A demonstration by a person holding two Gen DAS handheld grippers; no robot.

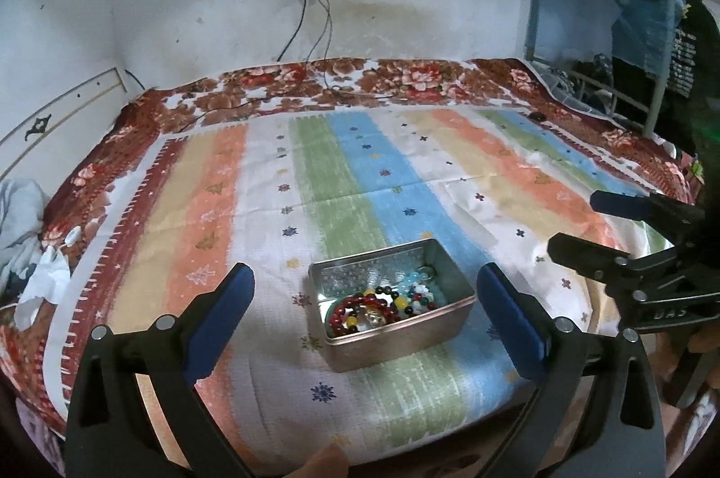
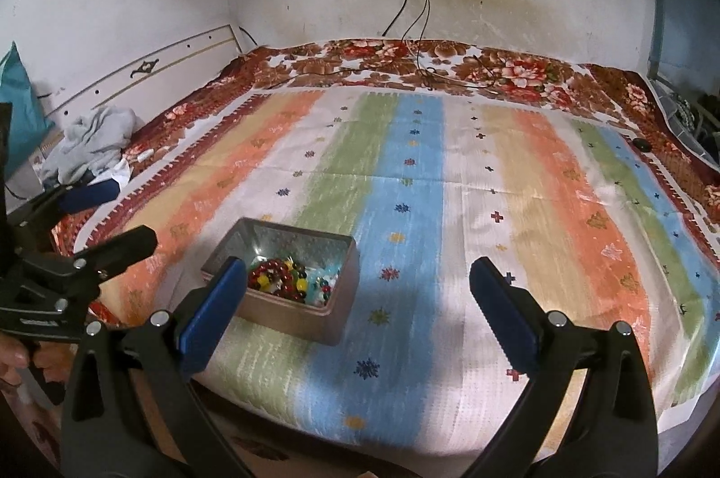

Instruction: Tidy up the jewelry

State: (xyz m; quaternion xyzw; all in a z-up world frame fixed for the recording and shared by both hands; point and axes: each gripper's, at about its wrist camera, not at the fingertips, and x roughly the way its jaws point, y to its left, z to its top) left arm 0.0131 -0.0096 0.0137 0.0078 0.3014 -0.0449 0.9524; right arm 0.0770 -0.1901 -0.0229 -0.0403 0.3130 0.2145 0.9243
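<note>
Nearby, tin (image 1: pixel 391 336) (beads (image 1: pixel 382 304) inside)

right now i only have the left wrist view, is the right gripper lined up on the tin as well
Observer: Not centred. In the right wrist view the tin lies left of centre under the right gripper, with its near corner hidden behind one finger.
Operator: is it holding anything
Observer: No. Its fingers stand wide apart, with only the tin and the striped cloth beyond them.
Operator: what's off my left edge
Observer: A teal cushion stands beyond the grey clothes, by the headboard.
</note>
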